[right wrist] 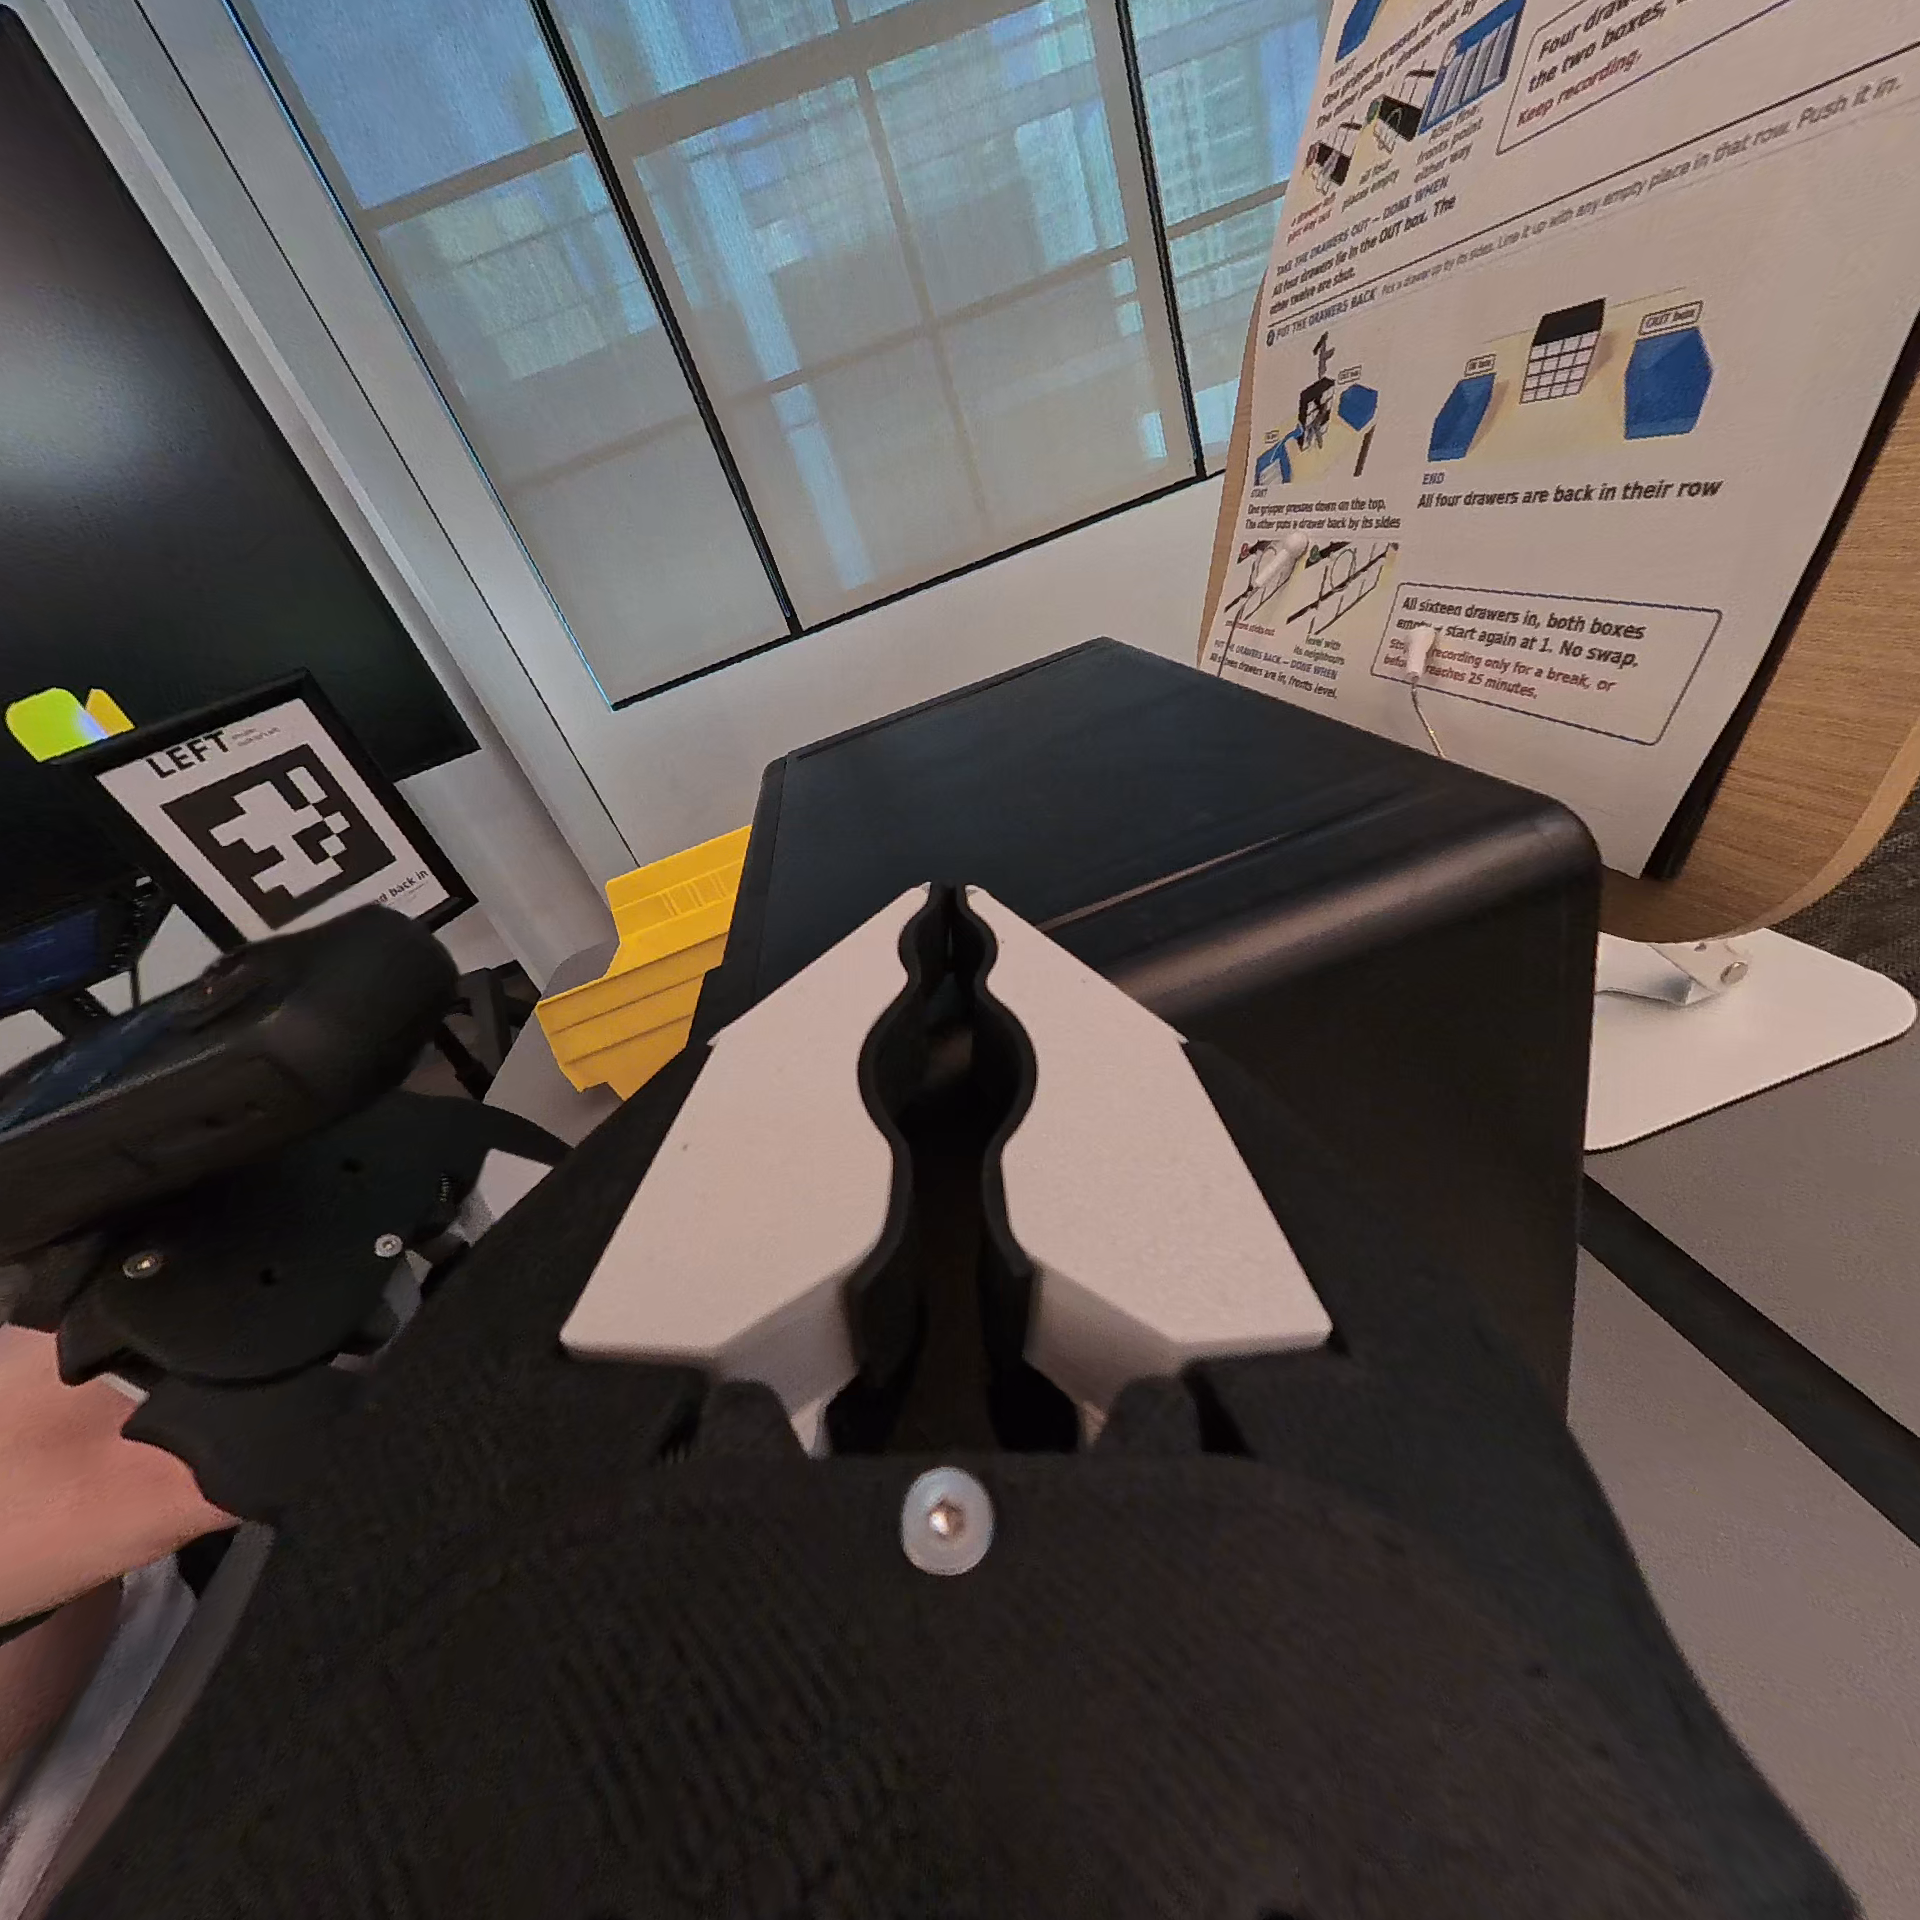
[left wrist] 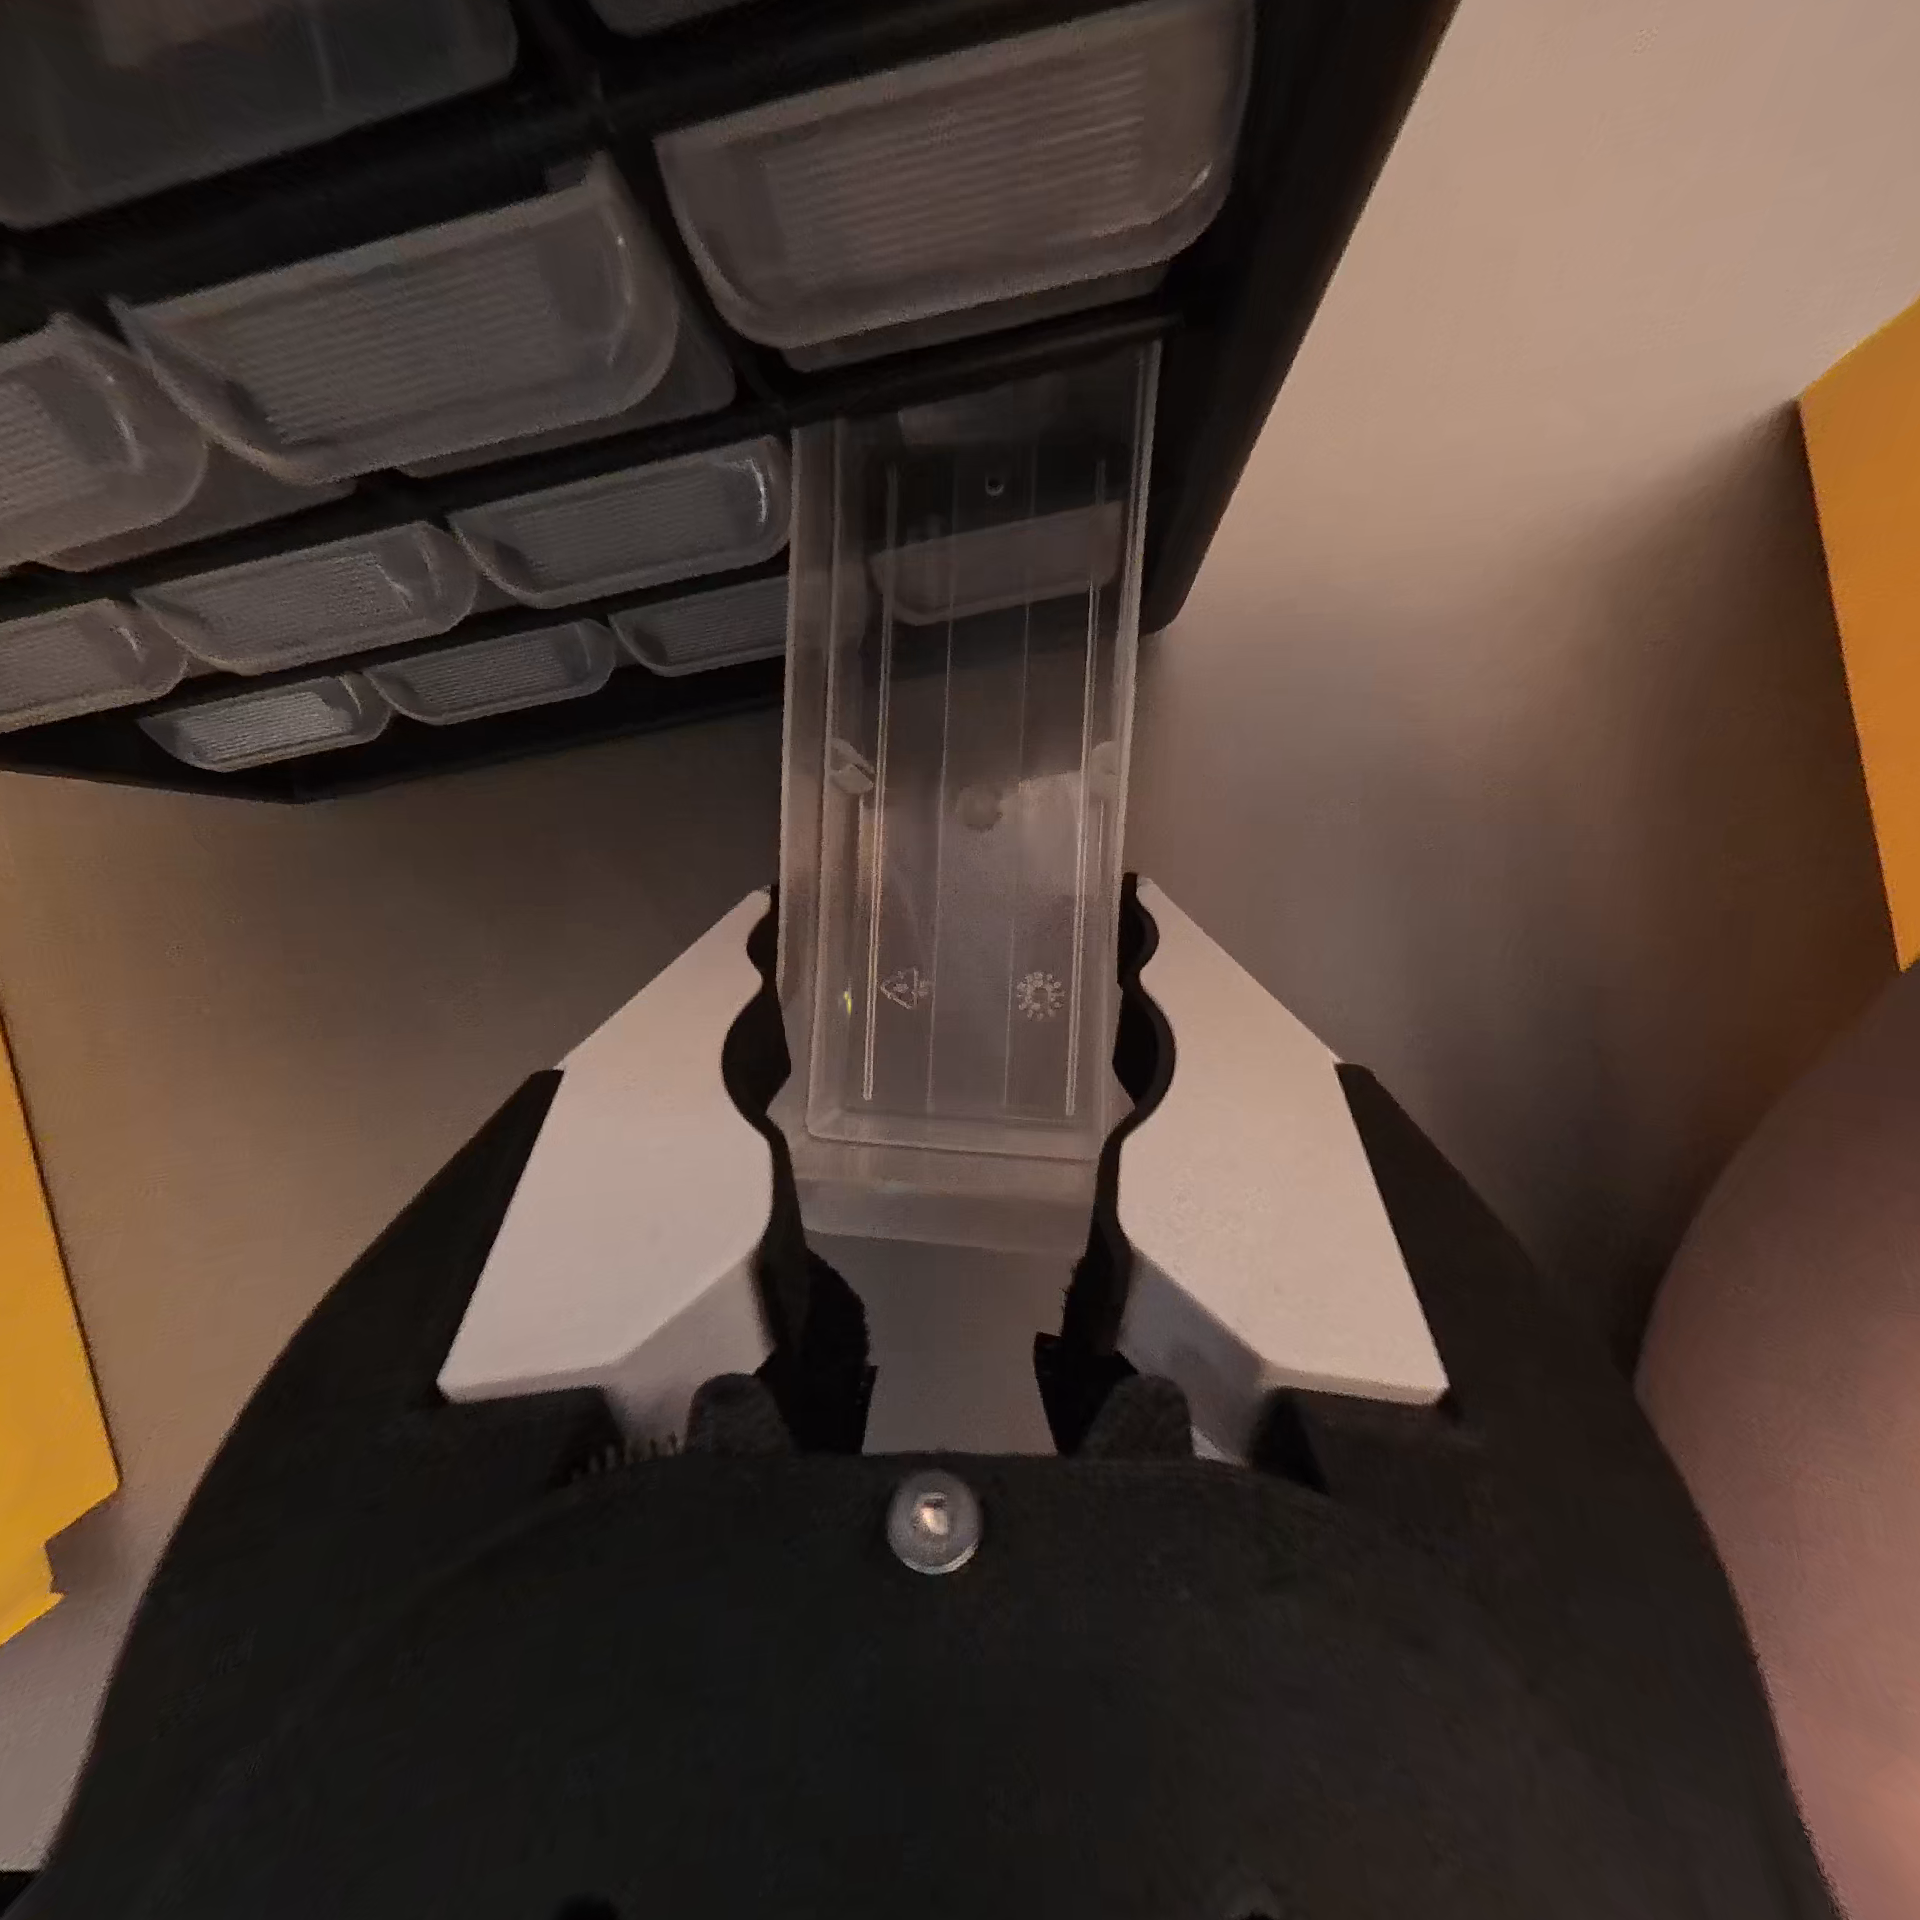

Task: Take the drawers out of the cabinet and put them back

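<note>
In the left wrist view a black cabinet [left wrist: 1226,436] holds several clear plastic drawers. One clear drawer [left wrist: 956,790] sticks far out of its slot in the right column. My left gripper [left wrist: 948,904] is shut on this drawer, its fingers pressed against the two long sides near the drawer's near end. In the right wrist view my right gripper [right wrist: 948,894] is shut and empty, its tips resting over the black top of the cabinet [right wrist: 1195,810]. The left gripper's body [right wrist: 208,1091] and a hand show at the left of that view.
Yellow bins flank the cabinet [left wrist: 1870,644] [left wrist: 42,1351]; one shows in the right wrist view [right wrist: 644,966]. An instruction board on a wooden stand [right wrist: 1558,416] is behind the cabinet at right. A framed marker card [right wrist: 281,821] and a dark monitor [right wrist: 125,468] stand at left. Spacing between my two grippers at the tips: around 20 centimeters.
</note>
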A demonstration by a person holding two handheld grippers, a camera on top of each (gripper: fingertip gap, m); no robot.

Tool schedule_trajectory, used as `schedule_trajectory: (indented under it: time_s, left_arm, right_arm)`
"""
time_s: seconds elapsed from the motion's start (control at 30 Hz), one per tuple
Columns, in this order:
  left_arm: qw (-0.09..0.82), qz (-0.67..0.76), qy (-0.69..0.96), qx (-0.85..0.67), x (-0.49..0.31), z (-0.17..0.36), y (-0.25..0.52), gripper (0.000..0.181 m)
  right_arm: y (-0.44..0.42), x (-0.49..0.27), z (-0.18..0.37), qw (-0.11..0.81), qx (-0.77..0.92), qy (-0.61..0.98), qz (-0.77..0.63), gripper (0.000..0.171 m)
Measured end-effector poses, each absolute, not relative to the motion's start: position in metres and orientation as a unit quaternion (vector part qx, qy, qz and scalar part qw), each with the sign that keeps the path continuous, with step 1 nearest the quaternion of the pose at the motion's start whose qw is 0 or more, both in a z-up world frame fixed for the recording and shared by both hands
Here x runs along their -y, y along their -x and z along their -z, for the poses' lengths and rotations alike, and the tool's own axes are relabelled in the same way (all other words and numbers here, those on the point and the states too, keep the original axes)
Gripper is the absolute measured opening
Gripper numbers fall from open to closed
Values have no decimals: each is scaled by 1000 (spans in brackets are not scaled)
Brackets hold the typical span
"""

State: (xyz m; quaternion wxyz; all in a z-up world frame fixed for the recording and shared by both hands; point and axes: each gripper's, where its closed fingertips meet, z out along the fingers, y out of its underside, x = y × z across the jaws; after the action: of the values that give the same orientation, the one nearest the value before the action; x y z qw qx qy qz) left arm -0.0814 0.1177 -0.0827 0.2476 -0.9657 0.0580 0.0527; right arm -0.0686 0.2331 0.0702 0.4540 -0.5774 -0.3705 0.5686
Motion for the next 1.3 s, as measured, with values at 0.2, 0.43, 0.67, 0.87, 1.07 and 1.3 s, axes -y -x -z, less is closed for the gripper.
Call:
schedule_trajectory:
  time_s: [0.2, 0.43, 0.67, 0.87, 1.07, 1.3]
  left_arm:
    - [245, -63, 966, -57, -124, 90, 75, 62]
    - [262, -35, 963, -56, -135, 90, 68, 65]
    - [264, -27, 961, -84, -132, 88, 56, 79]
    - [373, -21, 908, -192, -120, 45, 58, 92]
    - [488, -90, 747, -443, -79, 18, 36, 79]
    - [487, -236, 634, -553, -79, 57, 44, 44]
  right_arm:
    - [69, -233, -70, 453, 370, 577, -570, 0]
    - [68, -233, -71, 452, 370, 574, -575, 0]
    - [68, -233, -70, 453, 370, 574, -573, 0]
    - [68, -233, -71, 451, 370, 573, -576, 0]
    - [68, -233, -71, 449, 368, 570, -581, 0]
    - [69, -233, -71, 450, 370, 573, -576, 0]
